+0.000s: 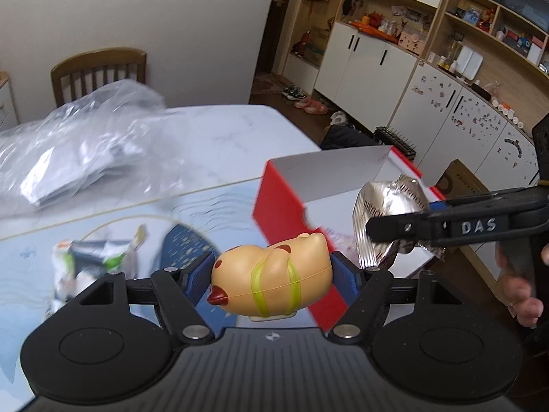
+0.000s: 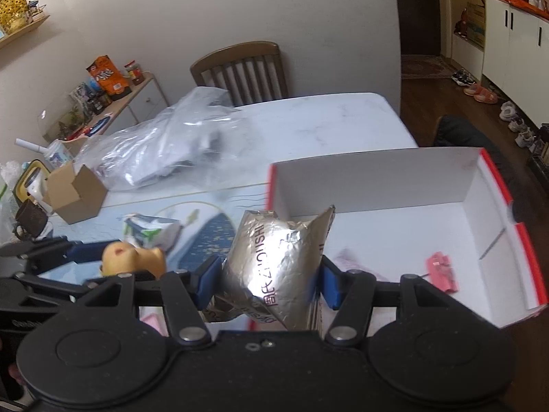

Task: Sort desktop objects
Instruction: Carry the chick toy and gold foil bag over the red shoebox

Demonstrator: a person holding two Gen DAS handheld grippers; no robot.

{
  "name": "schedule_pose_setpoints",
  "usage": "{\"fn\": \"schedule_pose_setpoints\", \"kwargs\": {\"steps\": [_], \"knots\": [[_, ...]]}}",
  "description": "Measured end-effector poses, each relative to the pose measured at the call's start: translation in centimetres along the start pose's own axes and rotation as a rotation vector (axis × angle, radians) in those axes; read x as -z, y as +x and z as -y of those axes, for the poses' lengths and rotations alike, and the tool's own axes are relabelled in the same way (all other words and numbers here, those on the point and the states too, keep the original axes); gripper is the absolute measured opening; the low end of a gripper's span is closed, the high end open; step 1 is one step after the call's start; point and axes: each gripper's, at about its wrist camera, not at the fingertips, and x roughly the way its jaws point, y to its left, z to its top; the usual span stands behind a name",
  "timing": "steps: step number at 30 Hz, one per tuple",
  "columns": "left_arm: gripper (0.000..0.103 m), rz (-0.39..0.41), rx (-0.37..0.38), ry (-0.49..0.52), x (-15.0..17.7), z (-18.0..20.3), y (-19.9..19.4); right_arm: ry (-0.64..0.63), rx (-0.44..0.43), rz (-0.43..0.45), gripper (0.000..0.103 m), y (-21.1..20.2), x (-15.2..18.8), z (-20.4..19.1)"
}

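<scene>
My left tongs (image 1: pixel 271 276) pinch the chick toy (image 1: pixel 271 278) and my right tongs (image 2: pixel 271 279) pinch the foil pouch (image 2: pixel 274 267), both lifted, probably bound for the red-and-white box (image 2: pixel 377 178).

Reads "DAS" on the right gripper (image 1: pixel 384 231); dark print including "ISHI" on the silver foil packet (image 2: pixel 274 267).

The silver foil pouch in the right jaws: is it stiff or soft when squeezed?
Probably soft: the silver foil pouch is creased and dented where the right gripper presses it. It looks puffy, so likely light. Glossy foil may slip.
</scene>
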Motion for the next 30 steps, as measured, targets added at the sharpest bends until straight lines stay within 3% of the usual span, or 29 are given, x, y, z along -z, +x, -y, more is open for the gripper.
{"fn": "schedule_pose_setpoints", "kwargs": {"steps": [12,30], "knots": [[0.073,-0.002,0.009,0.05,-3.1,5.1,3.7,0.016,0.034,0.003,0.059,-0.7,-0.3,6.1],[0.073,-0.086,0.034,0.161,-7.9,8.2,11.4,0.05,0.088,-0.039,0.059,1.6,-0.3,11.7]]}}
